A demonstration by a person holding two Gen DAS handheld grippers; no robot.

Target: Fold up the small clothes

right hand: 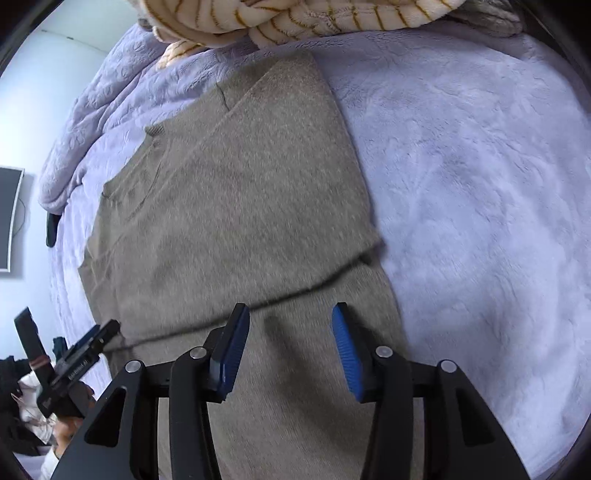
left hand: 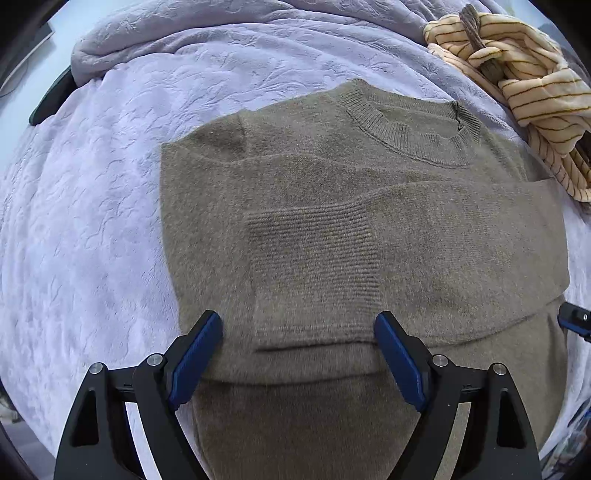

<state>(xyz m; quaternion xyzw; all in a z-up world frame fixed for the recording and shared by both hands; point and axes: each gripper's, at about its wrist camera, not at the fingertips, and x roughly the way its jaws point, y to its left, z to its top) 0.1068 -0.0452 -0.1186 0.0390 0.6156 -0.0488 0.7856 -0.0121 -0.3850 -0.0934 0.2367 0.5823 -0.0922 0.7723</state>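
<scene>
An olive-brown knit sweater (left hand: 332, 206) lies flat on a lavender blanket (left hand: 92, 221), with its ribbed collar (left hand: 410, 129) at the far side. One sleeve is folded across the chest, and its ribbed cuff (left hand: 314, 258) lies near the middle. My left gripper (left hand: 298, 319) hovers just over that cuff's end, jaws wide open and holding nothing. In the right wrist view the sweater (right hand: 240, 206) runs away from me. My right gripper (right hand: 290, 310) stands over its lower body near the folded sleeve's edge, jaws apart with no cloth pinched between them.
A cream garment with brown stripes (left hand: 524, 74) is heaped at the far right of the blanket, also at the top of the right view (right hand: 295, 18). Bare blanket (right hand: 480, 184) spreads to the right of the sweater. A dark screen (right hand: 9, 218) hangs on the wall at left.
</scene>
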